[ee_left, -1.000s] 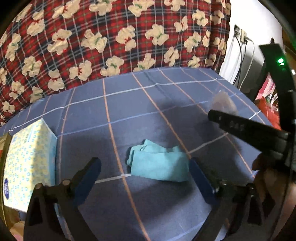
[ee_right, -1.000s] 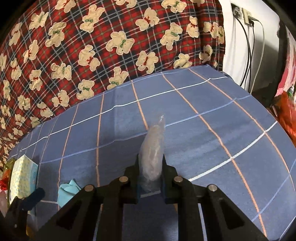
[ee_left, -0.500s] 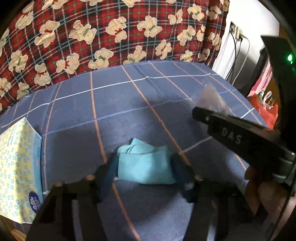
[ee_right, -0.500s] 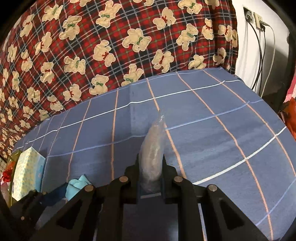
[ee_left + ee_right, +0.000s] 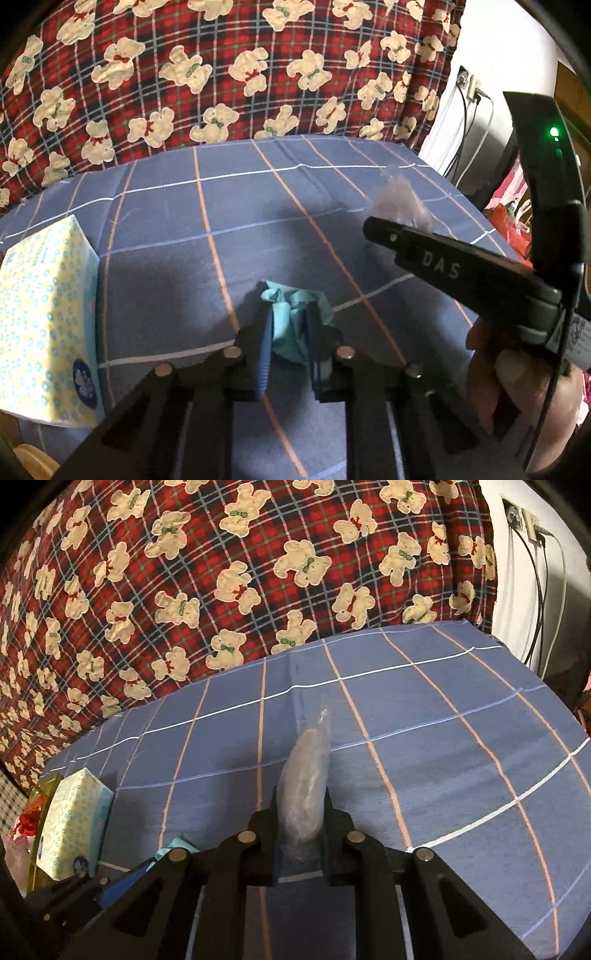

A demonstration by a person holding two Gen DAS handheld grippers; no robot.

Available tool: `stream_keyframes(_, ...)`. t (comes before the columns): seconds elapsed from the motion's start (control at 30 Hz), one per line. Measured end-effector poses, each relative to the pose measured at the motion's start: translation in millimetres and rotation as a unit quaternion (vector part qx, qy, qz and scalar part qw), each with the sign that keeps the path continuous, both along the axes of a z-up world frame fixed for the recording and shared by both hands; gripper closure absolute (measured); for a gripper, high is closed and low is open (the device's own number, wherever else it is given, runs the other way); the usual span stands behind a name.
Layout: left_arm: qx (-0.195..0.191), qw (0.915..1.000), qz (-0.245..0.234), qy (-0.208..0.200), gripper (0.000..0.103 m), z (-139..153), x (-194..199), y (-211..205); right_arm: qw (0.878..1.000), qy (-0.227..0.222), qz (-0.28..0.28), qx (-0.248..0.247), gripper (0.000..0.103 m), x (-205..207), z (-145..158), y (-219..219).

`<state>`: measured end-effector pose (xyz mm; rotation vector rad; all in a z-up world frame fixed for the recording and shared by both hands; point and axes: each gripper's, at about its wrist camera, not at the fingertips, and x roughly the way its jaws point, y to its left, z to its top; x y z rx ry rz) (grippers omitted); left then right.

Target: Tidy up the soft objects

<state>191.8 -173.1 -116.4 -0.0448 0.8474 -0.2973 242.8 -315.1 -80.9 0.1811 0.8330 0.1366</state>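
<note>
My left gripper is shut on a turquoise folded cloth that bunches between the fingers on the blue checked sheet. My right gripper is shut on a clear plastic bag that stands up between its fingers, held above the sheet. The right gripper also shows in the left wrist view at the right, with the bag sticking out past its tip. A sliver of the turquoise cloth shows at the lower left of the right wrist view.
A yellow and blue tissue pack lies on the sheet to the left; it also shows in the right wrist view. A red plaid blanket with bears rises behind. Wall sockets with cables are at the right.
My left gripper has moved forward and closed on the turquoise cloth, which now bunches up between the fingers. The right gripper still holds the plastic bag and has shifted slightly.
</note>
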Motion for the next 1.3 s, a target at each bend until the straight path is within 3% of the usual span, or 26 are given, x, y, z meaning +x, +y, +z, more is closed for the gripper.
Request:
stream_keyframes(0.53,-0.011,0.9996,0.024,-0.010,0.093,7.4,-4.8,10.8,1.000,-0.010,0.026,0.004,0.086,-5.8,3.5,11.6)
stream_keyframes(1.3,0.020,0.9948,0.049,-0.087,0.093,26.3,-33.4,13.3,0.999,-0.031,0.043,-0.004,0.086,-18.9,9.3,20.3)
